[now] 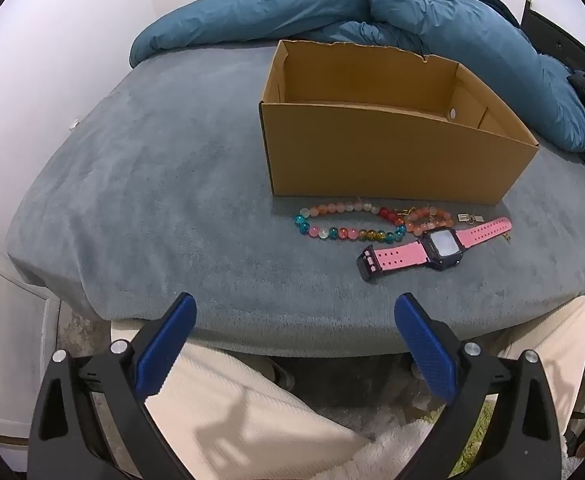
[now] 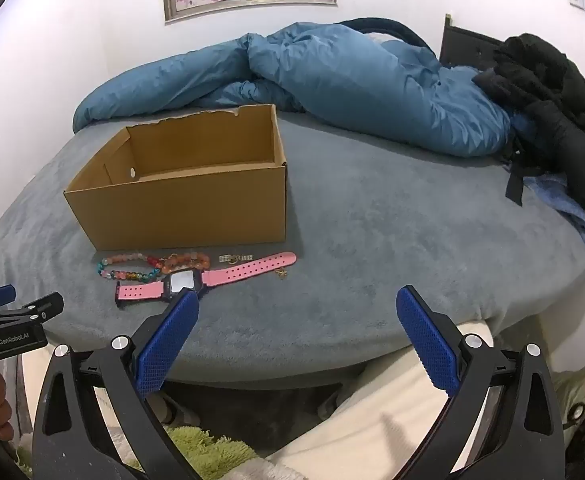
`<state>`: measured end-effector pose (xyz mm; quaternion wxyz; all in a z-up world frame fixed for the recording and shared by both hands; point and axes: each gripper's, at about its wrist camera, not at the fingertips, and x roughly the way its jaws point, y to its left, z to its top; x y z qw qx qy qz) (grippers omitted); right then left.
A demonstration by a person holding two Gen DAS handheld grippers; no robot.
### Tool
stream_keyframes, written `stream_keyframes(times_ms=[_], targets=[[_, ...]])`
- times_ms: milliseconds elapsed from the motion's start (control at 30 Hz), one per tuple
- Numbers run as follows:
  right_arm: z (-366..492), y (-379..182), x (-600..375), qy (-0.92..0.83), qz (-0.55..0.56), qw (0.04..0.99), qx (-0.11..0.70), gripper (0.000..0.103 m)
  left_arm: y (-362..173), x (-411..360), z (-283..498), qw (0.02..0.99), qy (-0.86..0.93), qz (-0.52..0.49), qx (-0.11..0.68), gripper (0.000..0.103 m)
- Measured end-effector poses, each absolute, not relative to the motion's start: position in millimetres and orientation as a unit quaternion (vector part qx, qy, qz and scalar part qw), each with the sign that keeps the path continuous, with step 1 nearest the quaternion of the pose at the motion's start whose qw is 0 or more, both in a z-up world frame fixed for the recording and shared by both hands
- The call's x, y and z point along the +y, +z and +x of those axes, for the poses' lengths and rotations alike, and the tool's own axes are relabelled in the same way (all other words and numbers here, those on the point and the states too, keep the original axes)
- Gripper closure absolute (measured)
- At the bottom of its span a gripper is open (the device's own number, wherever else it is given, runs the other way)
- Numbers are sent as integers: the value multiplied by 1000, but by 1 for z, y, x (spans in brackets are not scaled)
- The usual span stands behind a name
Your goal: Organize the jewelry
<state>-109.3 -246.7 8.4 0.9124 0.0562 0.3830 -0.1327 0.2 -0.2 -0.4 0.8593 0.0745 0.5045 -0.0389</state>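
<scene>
An open cardboard box (image 1: pixel 392 160) (image 2: pixel 188 208) stands on a grey-blue bed cover. In front of it lie a string of coloured beads (image 1: pixel 344 222) (image 2: pixel 126 268), an orange bead bracelet (image 1: pixel 432 218) (image 2: pixel 184 261), a pink-strapped watch (image 1: pixel 440 246) (image 2: pixel 180 282) and small gold pieces (image 1: pixel 470 218) (image 2: pixel 236 258). My left gripper (image 1: pixel 296 312) is open, hanging over the bed's near edge, short of the jewelry. My right gripper (image 2: pixel 298 304) is also open, just right of the watch and nearer the edge. Nothing is between either pair of fingers.
A rumpled blue duvet (image 1: pixel 372 12) (image 2: pixel 332 80) lies behind the box. Black clothing (image 2: pixel 552 92) is heaped at the right of the bed. The person's cream trousers (image 1: pixel 252 408) and a green rug (image 2: pixel 208 452) show below the bed edge. The left gripper's body (image 2: pixel 8 324) shows at the right wrist view's left edge.
</scene>
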Motion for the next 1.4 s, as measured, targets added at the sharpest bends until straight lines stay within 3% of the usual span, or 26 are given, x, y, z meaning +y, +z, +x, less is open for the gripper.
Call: stream_keyframes(times_ms=[1400], targets=[[-111, 10, -246, -134, 54, 913, 383, 8, -2, 2, -1, 859, -37, 74, 504, 6]])
